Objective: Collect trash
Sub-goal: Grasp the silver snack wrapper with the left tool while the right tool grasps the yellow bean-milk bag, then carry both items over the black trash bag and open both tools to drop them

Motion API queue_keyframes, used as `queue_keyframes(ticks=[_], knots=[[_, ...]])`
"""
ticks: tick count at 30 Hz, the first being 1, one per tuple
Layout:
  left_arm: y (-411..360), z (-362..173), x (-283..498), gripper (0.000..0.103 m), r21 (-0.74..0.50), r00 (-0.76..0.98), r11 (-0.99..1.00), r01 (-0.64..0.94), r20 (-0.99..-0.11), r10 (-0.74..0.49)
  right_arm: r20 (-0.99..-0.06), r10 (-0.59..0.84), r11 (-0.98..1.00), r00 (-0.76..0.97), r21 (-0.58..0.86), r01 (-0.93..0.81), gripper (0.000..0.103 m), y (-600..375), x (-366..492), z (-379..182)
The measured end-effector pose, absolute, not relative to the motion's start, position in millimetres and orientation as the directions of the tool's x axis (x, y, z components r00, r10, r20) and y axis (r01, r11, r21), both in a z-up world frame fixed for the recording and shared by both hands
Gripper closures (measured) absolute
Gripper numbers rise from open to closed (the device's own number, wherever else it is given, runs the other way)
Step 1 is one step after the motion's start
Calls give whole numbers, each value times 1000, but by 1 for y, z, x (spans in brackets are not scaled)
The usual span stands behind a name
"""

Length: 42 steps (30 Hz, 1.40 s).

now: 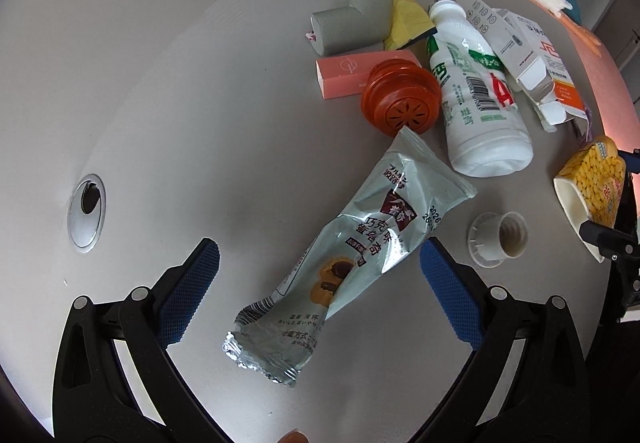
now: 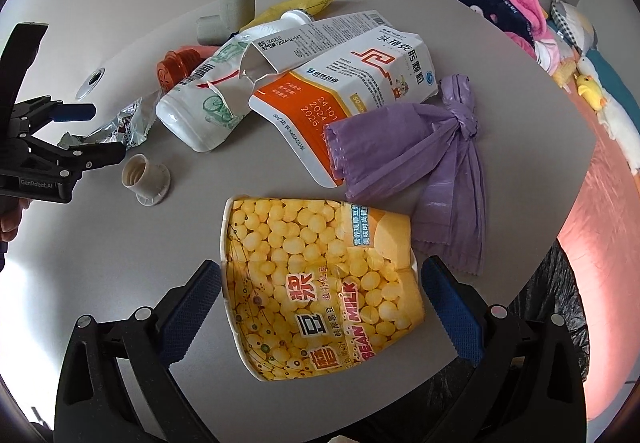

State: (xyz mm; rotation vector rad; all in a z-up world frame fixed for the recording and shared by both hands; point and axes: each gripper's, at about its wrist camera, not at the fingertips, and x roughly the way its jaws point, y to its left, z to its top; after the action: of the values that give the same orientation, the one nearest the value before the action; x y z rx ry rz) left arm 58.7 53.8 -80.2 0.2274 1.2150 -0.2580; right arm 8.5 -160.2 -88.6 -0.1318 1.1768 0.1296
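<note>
A silvery-green snack wrapper [image 1: 352,243] lies flat on the grey table [image 1: 200,123]. My left gripper [image 1: 320,245] hangs open over it, one blue pad [image 1: 192,283] on each side and apart from it. A crushed yellow bean-milk paper cup [image 2: 320,291] lies on its side near the table edge. My right gripper [image 2: 320,263] is open around the cup, its fingertips close to both sides. The left gripper [image 2: 100,131] also shows at the left of the right wrist view, and the cup [image 1: 596,183] at the right of the left wrist view.
Beyond lie a white bottle [image 1: 476,91], an orange-red ribbed cap [image 1: 400,95], a pink box [image 1: 352,73], a grey foam elbow [image 1: 352,19], a yellow packet [image 1: 408,11], torn medicine cartons [image 2: 352,59], a purple bag [image 2: 432,147] and a small white cap [image 1: 500,239]. A black trash bag [image 2: 560,307] hangs past the table edge.
</note>
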Motion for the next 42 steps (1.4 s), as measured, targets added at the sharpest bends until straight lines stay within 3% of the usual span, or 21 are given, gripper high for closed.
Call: queue_keyframes(ticks=[2, 16, 18, 21, 22, 26, 33, 42], knots=[[54, -85, 60, 6, 32, 312, 944, 328, -947, -76, -928, 30, 985, 371, -36, -169, 11, -160, 9, -91], [71, -92, 51, 7, 3, 332, 962, 273, -939, -92, -935, 48, 983, 351, -18, -182, 14, -160, 6, -95], [67, -89, 48, 17, 3, 345, 960, 279, -934, -97, -935, 47, 982, 351, -21, -187, 14, -158, 4, -95], [65, -82, 40, 50, 5, 375, 962, 274, -921, -102, -935, 52, 983, 350, -15, -185, 14, -158, 2, -95], [66, -81, 38, 66, 3, 383, 964, 266, -918, -102, -936, 54, 983, 349, -12, -183, 14, -158, 2, -94], [77, -80, 37, 80, -79, 385, 976, 205, -910, -154, -935, 71, 983, 348, 6, -185, 15, -159, 2, -92], [95, -49, 19, 82, -164, 436, 977, 136, -876, -208, -918, 117, 980, 378, 45, -193, 16, -165, 2, -80], [57, -6, 14, 82, -162, 484, 964, 210, -840, -246, -882, 134, 986, 451, 71, -153, 16, -183, -7, -50]])
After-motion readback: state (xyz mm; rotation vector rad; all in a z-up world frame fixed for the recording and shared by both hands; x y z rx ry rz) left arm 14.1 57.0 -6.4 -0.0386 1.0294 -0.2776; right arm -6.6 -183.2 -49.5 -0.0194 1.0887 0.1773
